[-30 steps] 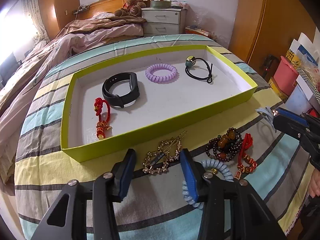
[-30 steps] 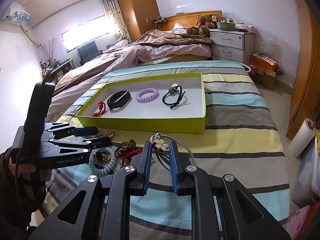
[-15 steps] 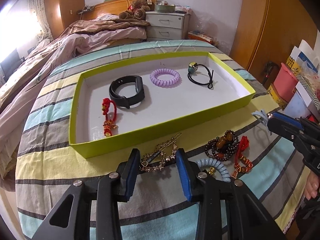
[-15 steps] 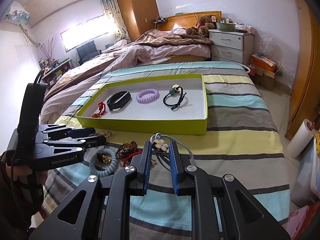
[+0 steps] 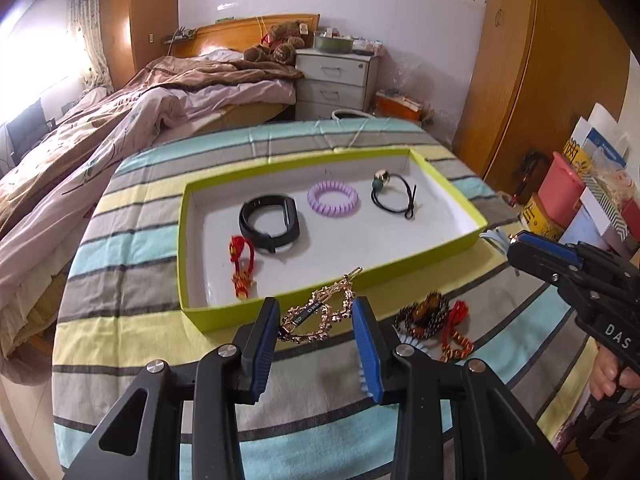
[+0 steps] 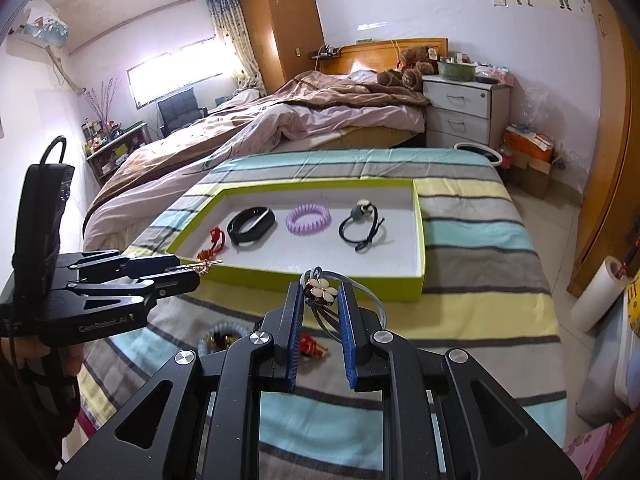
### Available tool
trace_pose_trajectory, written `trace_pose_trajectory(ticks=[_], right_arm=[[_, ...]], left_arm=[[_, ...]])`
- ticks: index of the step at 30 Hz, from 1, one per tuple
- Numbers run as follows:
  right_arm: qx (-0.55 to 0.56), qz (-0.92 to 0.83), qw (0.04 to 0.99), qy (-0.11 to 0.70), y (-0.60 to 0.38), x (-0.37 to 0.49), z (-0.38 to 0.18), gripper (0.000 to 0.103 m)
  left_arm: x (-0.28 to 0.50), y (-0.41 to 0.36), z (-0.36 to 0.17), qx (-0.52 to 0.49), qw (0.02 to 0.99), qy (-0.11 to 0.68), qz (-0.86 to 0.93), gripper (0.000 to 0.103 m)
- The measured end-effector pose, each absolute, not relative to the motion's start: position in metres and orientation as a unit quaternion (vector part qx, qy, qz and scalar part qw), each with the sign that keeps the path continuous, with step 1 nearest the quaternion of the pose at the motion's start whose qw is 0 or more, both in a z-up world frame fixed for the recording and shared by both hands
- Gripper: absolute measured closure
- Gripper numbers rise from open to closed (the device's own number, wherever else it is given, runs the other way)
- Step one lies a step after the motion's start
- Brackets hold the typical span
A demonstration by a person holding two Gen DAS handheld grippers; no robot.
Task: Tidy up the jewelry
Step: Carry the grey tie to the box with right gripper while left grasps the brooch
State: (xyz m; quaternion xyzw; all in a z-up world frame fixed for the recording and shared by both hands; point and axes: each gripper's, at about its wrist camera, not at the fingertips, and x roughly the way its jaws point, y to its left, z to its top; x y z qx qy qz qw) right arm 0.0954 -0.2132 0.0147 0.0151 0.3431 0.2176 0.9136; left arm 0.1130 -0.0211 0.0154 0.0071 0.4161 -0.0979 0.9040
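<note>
A lime-edged white tray (image 5: 448, 248) lies on the striped bedspread and also shows in the right wrist view (image 6: 420, 240). In it lie a red charm (image 5: 240, 260), a black band (image 5: 269, 222), a purple coil tie (image 5: 332, 199) and a black hair tie (image 5: 394, 196). My left gripper (image 5: 316, 314) is shut on a gold chain clip (image 5: 320, 312) and holds it lifted near the tray's front edge; it also shows in the right wrist view (image 6: 188, 270). My right gripper (image 6: 319, 294) is shut on a flower hair tie (image 6: 320, 290) with grey-blue loops.
On the bedspread to the right of the left gripper lie a dark bead bracelet (image 5: 424, 314), a red cord charm (image 5: 456, 330) and a pale blue coil tie (image 6: 220, 334). Boxes and bins (image 5: 568, 196) stand right of the bed. A nightstand (image 5: 336, 80) stands behind.
My left gripper closed on the gold chain clip and lifted it off the bedspread. My right gripper keeps holding the flower hair tie, raised slightly.
</note>
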Motion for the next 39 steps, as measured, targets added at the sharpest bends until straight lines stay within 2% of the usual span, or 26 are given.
trace_pose_trajectory(ticks=[14, 39], right_arm=[[0.000, 0.215, 0.915, 0.341, -0.198, 0.136, 0.029, 0.085], [-0.025, 0.203, 0.884, 0.421, -0.202, 0.192, -0.014, 0.085]], left_arm=[[0.148, -0.016, 0.031, -0.003, 0.906, 0.411, -0.096, 0.065], [0.206, -0.043, -0.012, -0.003, 0.880, 0.462, -0.112, 0.065]])
